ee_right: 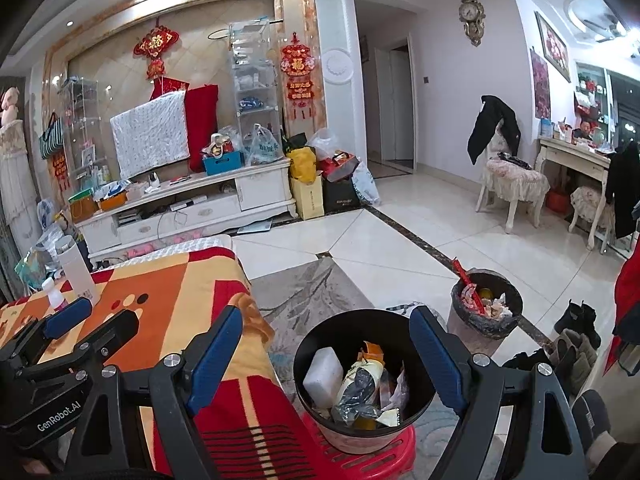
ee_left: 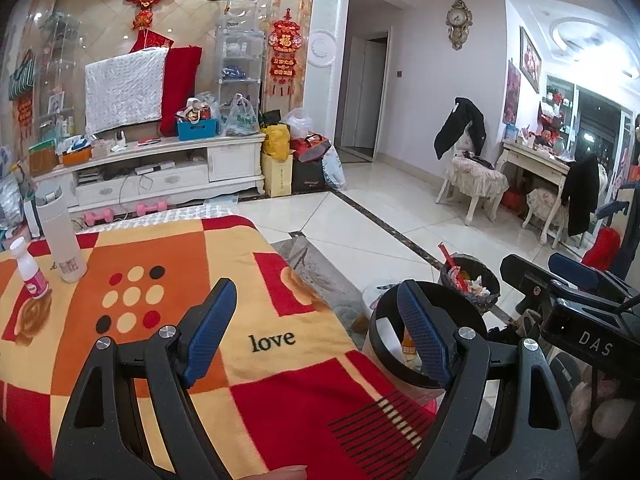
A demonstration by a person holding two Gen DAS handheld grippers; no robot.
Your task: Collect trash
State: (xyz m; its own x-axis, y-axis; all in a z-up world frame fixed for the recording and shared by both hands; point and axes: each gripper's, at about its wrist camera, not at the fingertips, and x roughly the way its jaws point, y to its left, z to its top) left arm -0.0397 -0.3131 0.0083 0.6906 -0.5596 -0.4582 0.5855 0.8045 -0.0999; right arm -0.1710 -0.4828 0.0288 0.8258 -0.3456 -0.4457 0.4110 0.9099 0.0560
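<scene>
Beside the blanket-covered table (ee_left: 168, 360), both grippers, left (ee_left: 316, 336) and right (ee_right: 328, 352), hover with jaws apart and empty; wrappers sit in the black-rimmed bin (ee_right: 362, 376). Remaining bottles (ee_left: 30, 274) warrant a centred, upright grasp.

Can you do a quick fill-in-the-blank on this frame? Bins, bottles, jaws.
1. The black bin holding wrappers stands on a ____ stool.
2. The small bottle with the pink label has a ____ cap.
3. The left gripper and right gripper both have their jaws ____.
4. The blanket bears the word ____.

Missing: red; white; open; love
</scene>
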